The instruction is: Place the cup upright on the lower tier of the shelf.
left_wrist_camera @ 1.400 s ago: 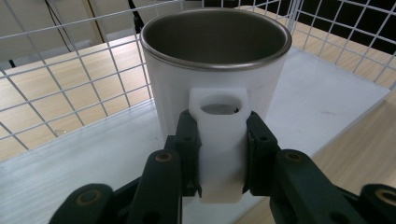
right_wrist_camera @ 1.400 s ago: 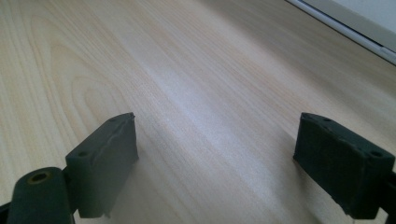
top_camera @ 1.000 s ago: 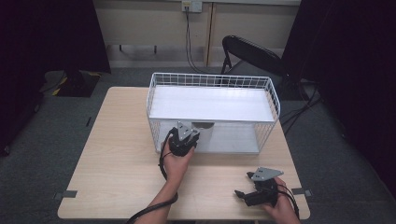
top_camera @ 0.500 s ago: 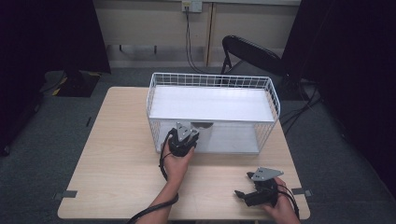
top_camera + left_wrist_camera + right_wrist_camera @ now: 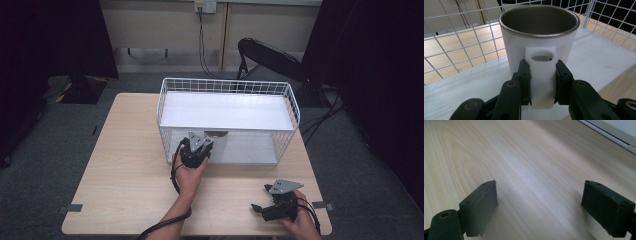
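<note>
A white mug [image 5: 539, 42] with a steel rim and dark inside stands upright on the lower white shelf [image 5: 599, 57] of a wire rack [image 5: 227, 87]. My left gripper [image 5: 541, 72] is shut on the mug's white handle [image 5: 541, 75], one pad on each side. In the high view that left gripper [image 5: 197, 147] sits at the rack's open front, with part of the mug [image 5: 219, 139] showing just beyond it. My right gripper [image 5: 260, 210] rests low over the table near the front right corner. Its jaws stand wide open over bare wood, with nothing between the fingertips [image 5: 480, 206].
The white wire rack has an upper shelf [image 5: 227, 111] and mesh walls around the mug. A light wooden table [image 5: 125, 165] carries it. A black chair [image 5: 270, 57] stands behind the table, and dark curtains hang at both sides.
</note>
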A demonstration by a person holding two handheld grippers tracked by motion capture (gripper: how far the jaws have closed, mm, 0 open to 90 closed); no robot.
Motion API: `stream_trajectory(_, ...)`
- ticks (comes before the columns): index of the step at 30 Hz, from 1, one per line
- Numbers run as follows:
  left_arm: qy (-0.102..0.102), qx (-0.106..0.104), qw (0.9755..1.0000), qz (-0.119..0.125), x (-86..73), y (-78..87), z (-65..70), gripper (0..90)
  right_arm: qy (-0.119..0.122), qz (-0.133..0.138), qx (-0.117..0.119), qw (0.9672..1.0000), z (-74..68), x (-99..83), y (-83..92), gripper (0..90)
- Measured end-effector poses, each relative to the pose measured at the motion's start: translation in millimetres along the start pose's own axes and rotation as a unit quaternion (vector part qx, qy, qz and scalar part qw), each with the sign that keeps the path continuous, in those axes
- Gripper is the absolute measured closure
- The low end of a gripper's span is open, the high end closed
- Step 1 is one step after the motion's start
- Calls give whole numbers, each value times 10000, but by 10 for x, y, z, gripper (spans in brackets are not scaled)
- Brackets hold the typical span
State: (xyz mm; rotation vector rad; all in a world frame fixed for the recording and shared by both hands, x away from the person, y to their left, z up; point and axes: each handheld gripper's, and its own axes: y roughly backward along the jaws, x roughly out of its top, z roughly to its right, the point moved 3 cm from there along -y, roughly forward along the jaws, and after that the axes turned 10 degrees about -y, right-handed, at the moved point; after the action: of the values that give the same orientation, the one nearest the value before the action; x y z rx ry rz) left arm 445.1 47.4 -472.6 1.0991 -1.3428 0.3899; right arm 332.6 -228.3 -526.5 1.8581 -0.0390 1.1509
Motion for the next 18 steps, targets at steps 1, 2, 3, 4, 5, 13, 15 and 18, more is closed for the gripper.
stream_trajectory(1, 4, -1, 10000, 10, -2, -1, -2, 713, 1, 0, 0, 10000, 0, 0, 0, 123)
stream_trajectory(2, 3, -2, 10000, 15, -3, -1, -2, 713, 1, 1, 0, 10000, 0, 0, 0, 123)
stream_trajectory(3, 0, -1, 10000, 16, -3, -1, -3, 713, 1, 1, 0, 10000, 0, 0, 0, 123)
stream_trajectory(4, -11, 2, 10000, 23, -6, 1, -5, 712, 0, 0, 0, 10000, 0, 0, 0, 123)
stream_trajectory(5, -12, -6, 10000, 32, -7, 1, -6, 712, 1, 0, 0, 10000, 0, 0, 0, 123)
stream_trajectory(13, 47, -42, 10000, 5, -36, 14, -46, 666, 0, 1, -2, 10000, -1, 0, 0, 123)
stream_trajectory(15, 50, -56, 10000, -15, -39, 16, -51, 645, 2, 1, -2, 10000, 0, 0, 0, 123)
stream_trajectory(18, 116, -119, 9998, -115, -61, 10, -51, 541, 1, 1, -2, 10000, -1, 0, 0, 123)
